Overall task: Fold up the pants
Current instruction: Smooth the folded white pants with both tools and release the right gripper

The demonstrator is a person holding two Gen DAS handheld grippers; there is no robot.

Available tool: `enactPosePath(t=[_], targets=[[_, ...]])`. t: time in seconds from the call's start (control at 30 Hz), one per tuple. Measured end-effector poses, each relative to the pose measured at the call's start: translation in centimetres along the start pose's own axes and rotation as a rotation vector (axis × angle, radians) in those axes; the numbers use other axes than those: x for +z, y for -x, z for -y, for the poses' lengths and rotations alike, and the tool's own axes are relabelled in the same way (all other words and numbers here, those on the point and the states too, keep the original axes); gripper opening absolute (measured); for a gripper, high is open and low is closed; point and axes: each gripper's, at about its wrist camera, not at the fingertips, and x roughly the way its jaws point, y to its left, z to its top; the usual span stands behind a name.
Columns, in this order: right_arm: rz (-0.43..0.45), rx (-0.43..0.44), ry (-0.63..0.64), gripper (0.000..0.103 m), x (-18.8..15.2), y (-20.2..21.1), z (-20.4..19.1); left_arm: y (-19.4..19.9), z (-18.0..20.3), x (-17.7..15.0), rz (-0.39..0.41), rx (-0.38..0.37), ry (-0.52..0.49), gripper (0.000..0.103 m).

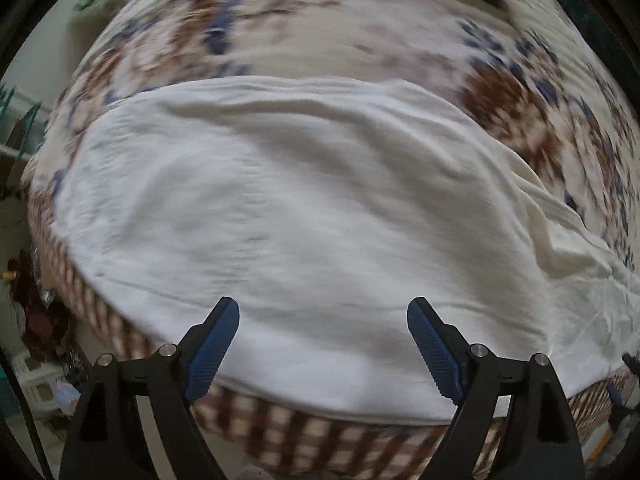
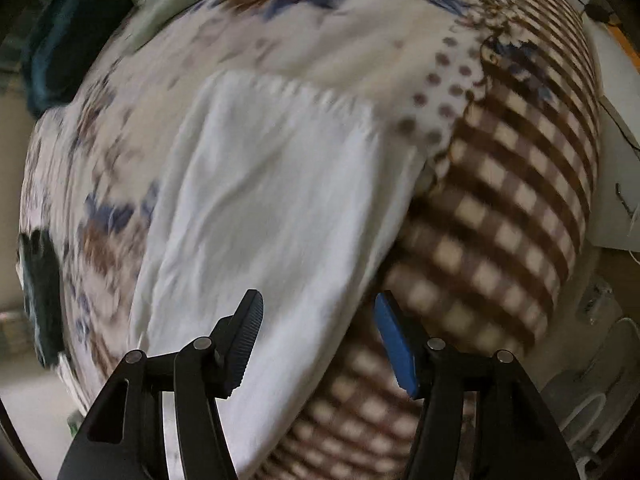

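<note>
Nearest the lens, left gripper (image 1: 323, 312) spread wide, blue pads (image 1: 212, 354) clear of any cloth, hanging straight over the near edge of the pants (image 1: 280, 220). Nothing between the jaws. Right gripper (image 2: 318, 312) likewise parted, somewhat narrower, empty, poised over the right border of the pants (image 2: 272, 208) where white cloth meets checked cover. Probably both set apart and empty because a fold has been laid down and let go; a judgement only.

White, soft, lightly creased pants, spread flat and broad across the near part of the bed, one layer seemingly doubled over another, a ridge running along the far edge. Gathered, ribbed band at the far end in the right view, likely the waist. Edges fairly even, a loose wrinkled flap trailing to the right in the left view.

Beneath, a bedspread (image 1: 360, 40) with blue and brown flowers, brown checks (image 2: 500, 200) at its border. Dark green cloth (image 2: 60, 40) at the far left. Much blur throughout.
</note>
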Motion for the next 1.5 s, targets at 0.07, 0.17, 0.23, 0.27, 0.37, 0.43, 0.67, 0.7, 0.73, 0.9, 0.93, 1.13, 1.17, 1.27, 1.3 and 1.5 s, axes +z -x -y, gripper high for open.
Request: enactPosePath(t=[0.07, 0.17, 0.23, 0.27, 0.37, 0.43, 0.67, 0.7, 0.73, 0.9, 0.93, 1.13, 1.17, 1.27, 1.3, 1.5], targets=[[-0.023, -0.011, 0.015, 0.010, 0.9, -1.5, 0.0, 0.0, 2.1, 0.1, -0.004, 0.000, -0.036, 0.086], [0.008, -0.043, 0.064, 0.005, 0.7, -1.8, -0.6, 0.0, 3.5, 0.1, -0.003, 0.017, -0.080, 0.086], [0.059, -0.073, 0.109, 0.004, 0.1, -0.5, -1.3, 0.3, 3.8, -0.1, -0.003, 0.023, -0.086, 0.086], [0.076, -0.080, 0.117, 0.004, -0.2, 0.3, -1.4, 0.3, 3.7, -0.1, -0.003, 0.030, -0.088, 0.086], [0.086, -0.077, 0.088, 0.004, -0.6, 1.4, -0.5, 0.3, 3.0, -0.2, -0.012, 0.046, -0.080, 0.086], [0.045, -0.074, 0.071, 0.004, -0.3, 0.5, 0.3, -0.1, 2.0, -0.1, -0.018, 0.054, -0.070, 0.086], [-0.086, 0.027, 0.005, 0.044, 1.7, 0.0, 2.8, -0.2, -1.1, -0.2, 0.003, 0.018, -0.022, 0.086], [-0.078, 0.043, -0.011, 0.060, 1.7, 0.1, 3.4, -0.6, -1.5, 0.0, -0.008, -0.004, -0.009, 0.086], [-0.066, 0.076, -0.034, 0.076, 1.7, 0.0, 4.2, -0.9, -1.8, 0.1, -0.016, -0.017, 0.005, 0.086], [-0.077, 0.277, -0.081, 0.078, 2.4, -4.0, 5.9, -2.3, -0.5, 0.6, -0.029, -0.056, 0.019, 0.086], [-0.053, 0.315, -0.090, 0.078, 2.5, -4.5, 6.0, -2.5, 0.2, 0.8, -0.027, -0.075, 0.018, 0.086], [0.103, 0.660, -0.161, 0.020, 3.5, -4.5, 5.9, -2.8, 4.1, 1.7, -0.001, -0.079, -0.067, 0.086], [0.092, 0.675, -0.146, 0.021, 4.1, -5.1, 5.5, -2.9, 4.7, 1.8, -0.001, -0.079, -0.085, 0.086], [0.016, 0.712, -0.189, 0.029, 5.4, -8.4, 5.4, -3.2, 6.4, 1.8, -0.002, -0.073, -0.129, 0.086], [0.015, 0.736, -0.203, 0.028, 5.5, -9.0, 5.5, -3.1, 7.0, 1.6, -0.004, -0.071, -0.142, 0.086], [0.116, 0.682, -0.257, 0.008, 5.0, -6.6, 7.1, -2.7, 8.7, 0.9, -0.015, -0.068, -0.164, 0.086]])
